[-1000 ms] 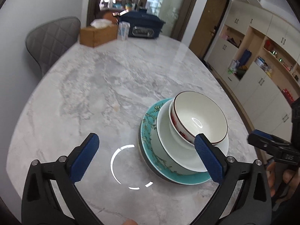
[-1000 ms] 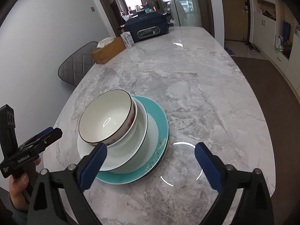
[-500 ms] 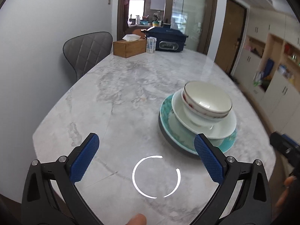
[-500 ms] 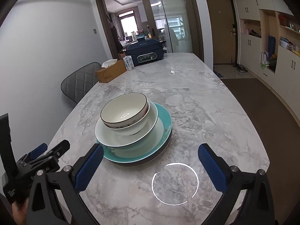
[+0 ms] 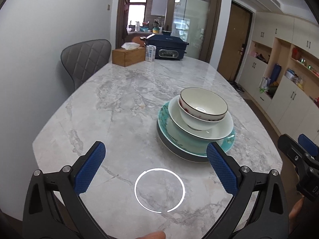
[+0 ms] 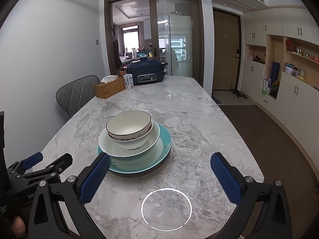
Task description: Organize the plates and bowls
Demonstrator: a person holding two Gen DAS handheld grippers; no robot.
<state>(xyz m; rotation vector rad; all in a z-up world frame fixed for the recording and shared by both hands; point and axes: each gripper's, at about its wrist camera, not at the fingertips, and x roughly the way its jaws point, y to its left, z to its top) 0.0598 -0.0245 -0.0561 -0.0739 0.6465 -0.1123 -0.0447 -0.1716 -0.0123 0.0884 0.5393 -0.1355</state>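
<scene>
One stack of dishes stands on the marble table (image 5: 123, 103). A teal plate (image 5: 229, 140) (image 6: 165, 139) lies at the bottom, a white shallow bowl (image 5: 225, 127) (image 6: 111, 147) on it, and white bowls with red flowers and a dark rim (image 5: 203, 103) (image 6: 128, 122) nested on top. My left gripper (image 5: 155, 165) is open and empty, near the front table edge, left of the stack. My right gripper (image 6: 161, 176) is open and empty, in front and to the right of the stack. Each gripper shows at the other view's edge.
At the far end of the table stand a wooden tissue box (image 5: 128, 56) (image 6: 109, 87), a small carton (image 5: 150, 53) and a dark blue electric cooker (image 5: 169, 48) (image 6: 147, 73). A grey chair (image 5: 85, 61) is at the left side. Cabinets (image 6: 289, 91) line the right wall.
Both grippers have drawn back and tilted up from the stack, so it looks farther and more of the room shows. The dishes have not moved.
</scene>
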